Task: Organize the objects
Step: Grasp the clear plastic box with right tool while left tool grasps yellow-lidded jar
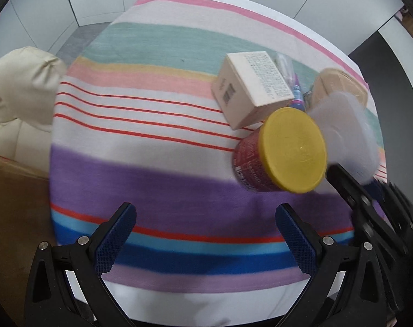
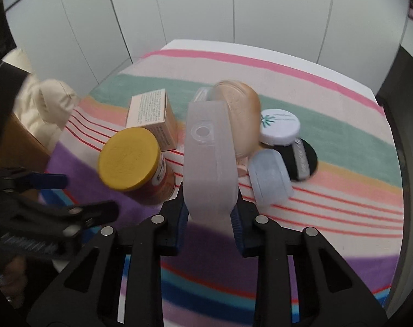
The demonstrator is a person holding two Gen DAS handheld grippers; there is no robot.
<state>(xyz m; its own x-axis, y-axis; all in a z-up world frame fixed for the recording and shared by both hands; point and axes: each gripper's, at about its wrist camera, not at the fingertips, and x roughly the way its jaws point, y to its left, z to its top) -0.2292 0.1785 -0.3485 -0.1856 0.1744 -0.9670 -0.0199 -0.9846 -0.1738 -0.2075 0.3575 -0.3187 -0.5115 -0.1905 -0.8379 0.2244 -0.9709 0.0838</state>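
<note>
While my left tool (image 1: 206, 234) hangs over the striped cloth (image 1: 157, 179) on the tabletop, its blue pads stand wide apart with nothing between them; only the purple and blue bands show in the gap. Ahead and to its right, in this left wrist view, sits the red jar with a yellow lid (image 1: 285, 152), with the beige carton (image 1: 254, 88) just behind it and apparently touching. A blurred frosted plastic case (image 1: 345, 130) overlaps the jar's right edge, and behind it lies a tan compact (image 1: 340, 87). A cream cushion (image 1: 18, 84) sits off the cloth at left. From the right wrist view, my right tool (image 2: 209, 212) is clamped on the near end of the frosted plastic case (image 2: 209, 160), pads pressing both long sides; the case juts forward, tilted up. Just left of it is the yellow-lidded jar (image 2: 130, 160), then the carton (image 2: 153, 117). Behind the case is the tan compact (image 2: 240, 117); to the right, a pale blue case (image 2: 270, 177), a white round lid with a green print (image 2: 280, 126) and a black puff (image 2: 304, 160), bunched and touching. Judgement: sorting has barely begun; one item gripped, none visibly placed, the whole cluster left. No bin or tray is visible, so the destination is unknown. Obstacles: the jar and the pale blue case flank the held case closely and could be knocked; the left tool (image 2: 70, 193) is also near the jar.
</note>
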